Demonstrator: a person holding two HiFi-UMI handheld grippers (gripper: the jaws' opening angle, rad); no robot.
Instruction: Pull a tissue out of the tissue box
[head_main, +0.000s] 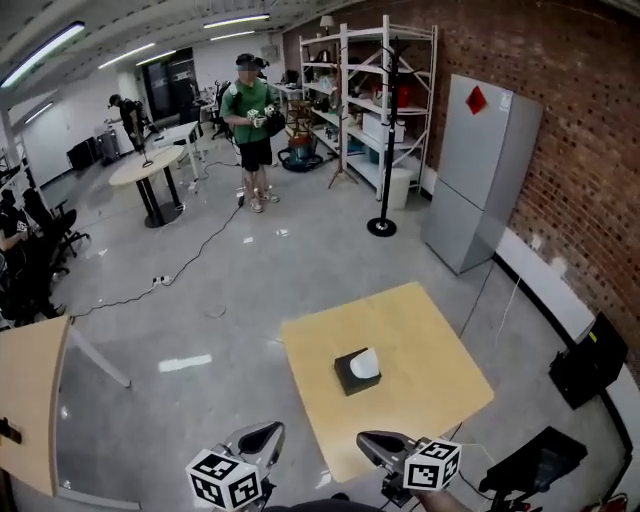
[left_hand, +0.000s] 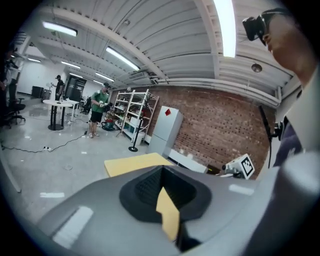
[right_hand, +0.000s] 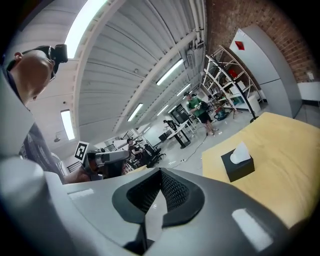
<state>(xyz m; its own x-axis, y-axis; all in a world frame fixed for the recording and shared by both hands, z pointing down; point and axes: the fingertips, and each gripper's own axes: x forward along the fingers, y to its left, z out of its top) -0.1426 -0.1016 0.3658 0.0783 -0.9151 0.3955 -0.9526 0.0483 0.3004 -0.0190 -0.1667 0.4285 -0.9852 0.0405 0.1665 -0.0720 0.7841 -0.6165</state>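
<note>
A black tissue box (head_main: 355, 374) stands near the middle of a small yellow table (head_main: 420, 340), with a white tissue (head_main: 365, 363) sticking out of its top. Both grippers hang at the table's near edge, short of the box and touching nothing. My left gripper (head_main: 262, 438) is by the near left corner, jaws together and empty. My right gripper (head_main: 380, 445) is over the near edge, shut and empty. The right gripper view shows the box (right_hand: 239, 167) and tissue (right_hand: 240, 153) ahead to the right of the shut jaws (right_hand: 160, 192). The left gripper view shows shut jaws (left_hand: 162, 187) and the table (left_hand: 135, 163), not the box.
A second wooden table (head_main: 30, 400) is at the left. A grey cabinet (head_main: 480, 170), a pole stand (head_main: 385, 140) and metal shelving (head_main: 375, 100) line the brick wall. A person in a green shirt (head_main: 250, 120) stands far off. Black equipment (head_main: 590, 360) lies on the floor at the right.
</note>
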